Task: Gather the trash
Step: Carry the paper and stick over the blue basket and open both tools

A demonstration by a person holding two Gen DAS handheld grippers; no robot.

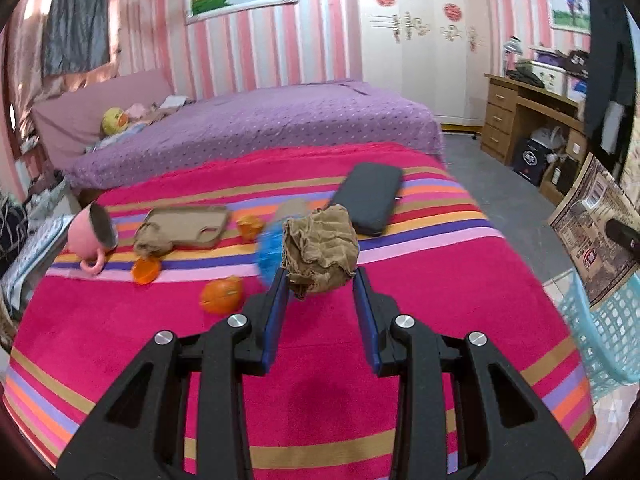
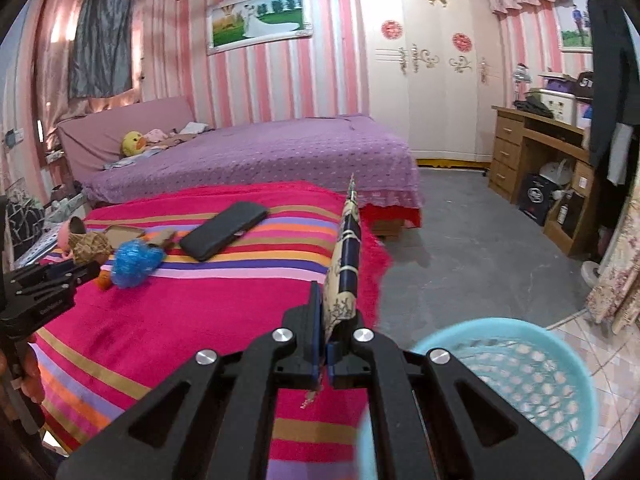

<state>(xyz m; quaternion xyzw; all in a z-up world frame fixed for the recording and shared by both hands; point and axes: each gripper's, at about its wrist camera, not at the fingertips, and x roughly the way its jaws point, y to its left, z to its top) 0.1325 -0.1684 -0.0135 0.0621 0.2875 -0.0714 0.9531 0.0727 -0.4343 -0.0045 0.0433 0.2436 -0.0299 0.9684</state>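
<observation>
My left gripper point(image 1: 320, 280) is shut on a crumpled brown paper ball point(image 1: 320, 249) and holds it above the striped blanket point(image 1: 360, 352). It also shows in the right wrist view point(image 2: 89, 245). My right gripper point(image 2: 334, 312) is shut on a flat printed paper wrapper point(image 2: 348, 256), seen edge-on; its face shows in the left wrist view point(image 1: 592, 232). A light blue mesh basket point(image 2: 516, 384) stands on the floor right of the blanket, below my right gripper. A blue crinkled wrapper point(image 2: 134, 261), orange peels point(image 1: 222, 294) and brown cardboard pieces point(image 1: 184, 228) lie on the blanket.
A black phone point(image 1: 370, 198) and a tipped pink cup point(image 1: 90, 234) lie on the blanket. A purple bed point(image 2: 260, 156) stands behind it. A wooden desk point(image 2: 536, 152) and a white wardrobe point(image 2: 436, 80) are at the right, with grey floor between.
</observation>
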